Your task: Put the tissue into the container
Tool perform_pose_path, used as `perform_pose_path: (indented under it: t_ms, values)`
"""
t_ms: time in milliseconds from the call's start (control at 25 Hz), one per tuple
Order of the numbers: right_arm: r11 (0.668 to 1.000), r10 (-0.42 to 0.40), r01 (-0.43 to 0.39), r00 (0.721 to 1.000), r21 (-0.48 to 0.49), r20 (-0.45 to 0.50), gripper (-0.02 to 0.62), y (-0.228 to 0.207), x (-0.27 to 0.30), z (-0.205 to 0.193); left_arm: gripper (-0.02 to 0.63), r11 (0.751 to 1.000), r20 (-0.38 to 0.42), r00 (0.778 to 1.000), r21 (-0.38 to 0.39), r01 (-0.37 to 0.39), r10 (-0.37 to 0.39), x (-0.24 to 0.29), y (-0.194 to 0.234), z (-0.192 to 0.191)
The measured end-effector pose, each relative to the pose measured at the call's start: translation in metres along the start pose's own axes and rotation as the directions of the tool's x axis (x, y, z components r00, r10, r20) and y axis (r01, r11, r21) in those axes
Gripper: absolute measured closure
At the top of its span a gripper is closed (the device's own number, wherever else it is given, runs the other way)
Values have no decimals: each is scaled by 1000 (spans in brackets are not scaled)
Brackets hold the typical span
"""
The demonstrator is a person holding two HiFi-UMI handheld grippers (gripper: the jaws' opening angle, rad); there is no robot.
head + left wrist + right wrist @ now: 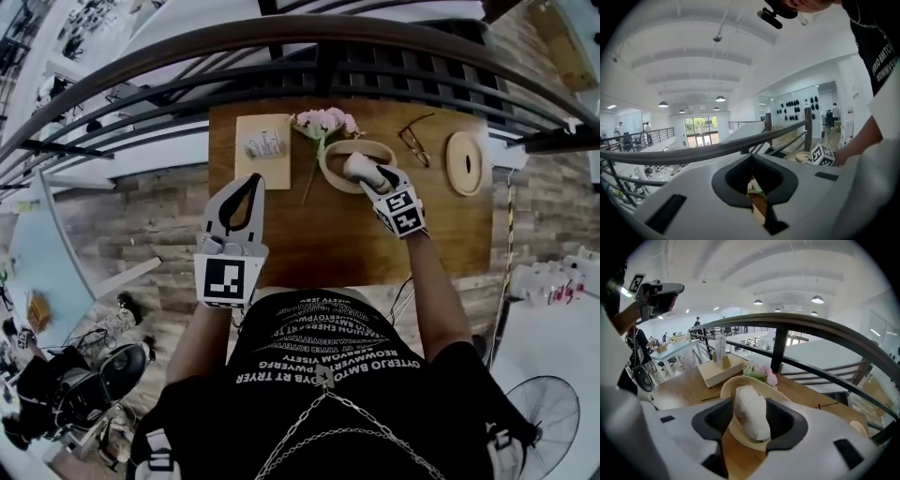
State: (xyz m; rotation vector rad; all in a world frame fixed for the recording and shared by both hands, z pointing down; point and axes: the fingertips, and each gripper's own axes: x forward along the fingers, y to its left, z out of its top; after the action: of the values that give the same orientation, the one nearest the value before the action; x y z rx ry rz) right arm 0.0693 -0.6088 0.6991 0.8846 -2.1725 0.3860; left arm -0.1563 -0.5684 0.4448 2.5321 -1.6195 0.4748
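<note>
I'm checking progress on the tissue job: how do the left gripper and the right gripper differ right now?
The left gripper has its jaws together and empty; the right gripper has its jaws apart with the tissue between them. The left gripper hangs over bare table; the right gripper points down at the oval wooden container. Both carry a marker cube.

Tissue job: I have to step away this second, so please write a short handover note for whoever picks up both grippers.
Left gripper: shut, empty, over the left side of the table.
Right gripper: jaws apart, tissue between them, over the oval container.
Done: the tissue is at the container.
Left: check that it sits inside (I cannot tell whether it rests on the bottom), then draw the right gripper clear.
</note>
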Motion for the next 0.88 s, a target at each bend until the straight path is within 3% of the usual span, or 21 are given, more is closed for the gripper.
perform_pose_path:
  t_ms: [280,480,680,880]
  values:
    - [997,28,-37,991,-63,-134,340,-9,39,-16,581,1000,-33,999,-30,-2,1,3,11,-15]
    - [983,44,-89,963,-161,-265,327,-6,65,-29,581,999,-40,999,-47,-13,11,3,24,-21]
    - [981,37,-101,936,-166,-351,328,-12,86,-40,581,998,-43,999,-62,-15,12,3,33,-24]
    - [952,-24,-108,908,-288,-419,420,-15,97,-52,581,997,-48,999,-71,-8,5,3,31,-30]
